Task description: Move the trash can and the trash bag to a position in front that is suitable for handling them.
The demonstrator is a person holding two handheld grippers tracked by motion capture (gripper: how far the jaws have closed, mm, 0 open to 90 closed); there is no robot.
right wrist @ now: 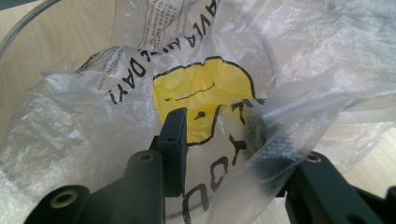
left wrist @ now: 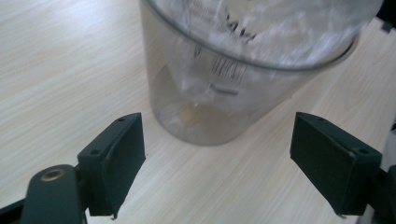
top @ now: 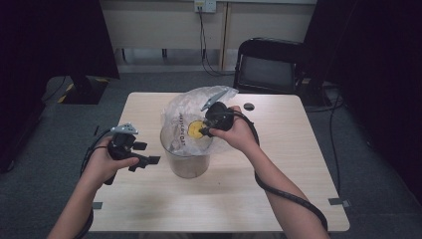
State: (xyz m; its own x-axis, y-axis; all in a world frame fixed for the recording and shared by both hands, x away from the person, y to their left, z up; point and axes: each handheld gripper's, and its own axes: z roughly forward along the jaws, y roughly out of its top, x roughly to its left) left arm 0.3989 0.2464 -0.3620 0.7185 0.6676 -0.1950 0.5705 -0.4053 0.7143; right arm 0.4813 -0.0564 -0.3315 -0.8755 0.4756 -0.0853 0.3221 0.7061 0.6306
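1. Looking down from the high view, I see a light wooden table [top: 278,189] with a clear plastic bin [top: 185,158] standing upright near its middle.
2. A thin clear bag [top: 181,115] with a yellow smiley print and black lettering sits in the bin's mouth and billows above its rim.
3. My right gripper [top: 205,130] is over the bin's far right side, pushed into the bag. In the right gripper view [right wrist: 212,135] the jaws stand only partly apart, with a fold of the bag [right wrist: 299,107] draped over the right-hand one. I cannot tell whether the film is actually pinched.
4. The smiley print [right wrist: 201,93] lies just past the jaw tips, creased, with lettering around it.
5. My left gripper [top: 145,158] is held just left of the bin, clear of it. In the left gripper view [left wrist: 219,177] its jaws are spread wide and hold nothing. The bin [left wrist: 205,107] stands ahead of them, between the two jaws' lines, not touching either.
6. Through the bin wall I see crumpled bag film hanging down inside, stopping short of the bottom.
7. Beyond the table a dark chair [top: 268,64] stands on grey floor.
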